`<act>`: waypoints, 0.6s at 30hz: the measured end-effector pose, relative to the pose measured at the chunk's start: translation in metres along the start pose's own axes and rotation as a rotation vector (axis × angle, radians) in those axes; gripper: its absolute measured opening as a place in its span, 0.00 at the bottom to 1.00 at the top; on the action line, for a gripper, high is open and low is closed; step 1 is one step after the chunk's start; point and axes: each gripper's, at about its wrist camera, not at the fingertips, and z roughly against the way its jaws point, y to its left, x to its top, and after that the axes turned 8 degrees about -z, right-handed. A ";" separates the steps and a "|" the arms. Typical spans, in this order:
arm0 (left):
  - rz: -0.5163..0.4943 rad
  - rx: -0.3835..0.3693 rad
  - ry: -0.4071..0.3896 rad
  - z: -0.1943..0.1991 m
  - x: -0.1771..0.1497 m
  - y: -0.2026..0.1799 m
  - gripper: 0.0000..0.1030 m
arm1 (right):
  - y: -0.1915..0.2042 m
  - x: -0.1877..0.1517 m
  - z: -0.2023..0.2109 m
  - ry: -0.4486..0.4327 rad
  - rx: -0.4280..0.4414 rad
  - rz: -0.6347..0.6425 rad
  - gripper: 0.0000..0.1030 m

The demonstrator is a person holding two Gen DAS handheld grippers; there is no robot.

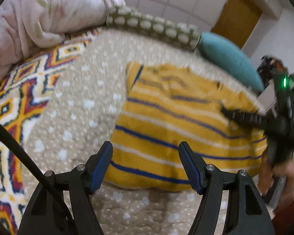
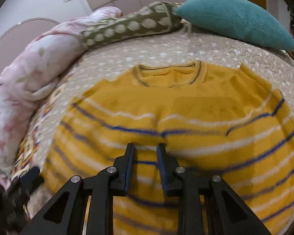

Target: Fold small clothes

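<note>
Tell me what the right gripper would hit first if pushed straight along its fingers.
Most likely the yellow striped sweater: the right gripper, jaws apart with nothing between them, points at its middle, lying on the dotted beige bedspread. Depth is unclear.

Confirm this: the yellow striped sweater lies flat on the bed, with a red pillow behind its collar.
Not quite. The pillow behind the collar is teal, not red, as the right wrist view shows. The rest holds: the yellow striped sweater lies flat on the bed.
</note>
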 end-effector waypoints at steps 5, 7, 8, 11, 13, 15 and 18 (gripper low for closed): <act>-0.026 0.058 0.028 -0.011 -0.006 -0.005 0.69 | 0.006 0.023 -0.024 -0.017 -0.134 0.053 0.24; -0.026 0.059 0.034 -0.011 -0.008 -0.006 0.71 | 0.009 0.031 -0.025 -0.021 -0.184 0.090 0.24; -0.022 0.055 0.036 -0.010 -0.009 -0.005 0.72 | 0.010 0.034 -0.025 -0.025 -0.201 0.104 0.24; -0.009 0.042 0.038 -0.009 -0.009 -0.002 0.72 | 0.013 0.041 -0.012 -0.056 -0.214 0.119 0.27; -0.001 0.026 0.039 -0.006 -0.008 0.000 0.72 | 0.018 0.041 0.000 -0.077 -0.169 0.106 0.28; 0.012 0.005 0.033 -0.002 -0.006 0.002 0.72 | 0.028 0.036 0.010 -0.074 -0.104 0.109 0.28; 0.045 -0.036 -0.012 0.017 -0.003 0.012 0.72 | 0.050 0.025 0.009 -0.047 -0.032 0.146 0.28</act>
